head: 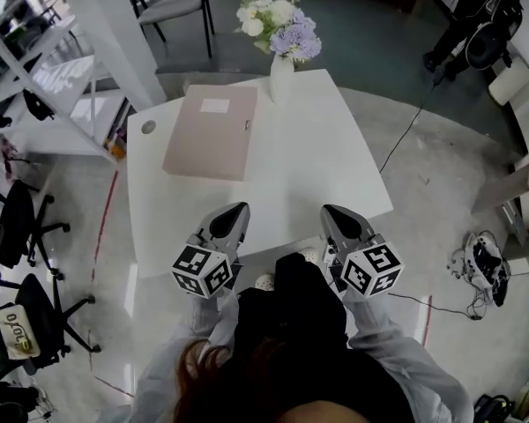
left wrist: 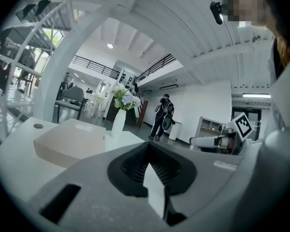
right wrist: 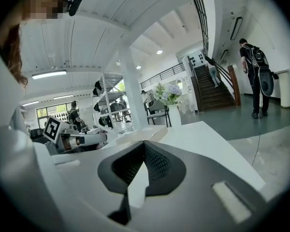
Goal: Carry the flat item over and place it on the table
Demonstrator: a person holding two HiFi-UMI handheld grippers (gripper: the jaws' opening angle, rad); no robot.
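Flat folder [head: 210, 132] already lying on the table [head: 317, 166], far-left part of the top, flush and not overhanging. Pinkish-beige, matte, plain rectangle with a paler label patch near its far edge and a small clasp on the right edge. Looks thick and boxy in the left gripper view.

Table itself: smooth glossy white, squarish with rounded corners, plus a small round grommet [head: 149, 127] near the far-left corner of the table.

Vase [head: 281, 76] at the far edge of the table: white, slim and smooth, stuffed with soft white and lilac flowers [head: 279, 25].

Left gripper [head: 236, 210] hovering over the near edge of the table, jaws fully together, nothing pinched between them. Right gripper [head: 331, 211] same deal, also over the near edge of the table, jaws closed up and empty. Grey shells, dark ribbed pads inside, a marker cube on the back of each.

Counts: one folder, one table, one vase, one bunch of flowers, two grippers. Off the left side of the table, two black wheeled office chairs [head: 18, 223]. Beyond the far side of the table, one grey chair [head: 172, 3]. Way off past the far-right corner of the table, one person in dark clothes [head: 476, 16].
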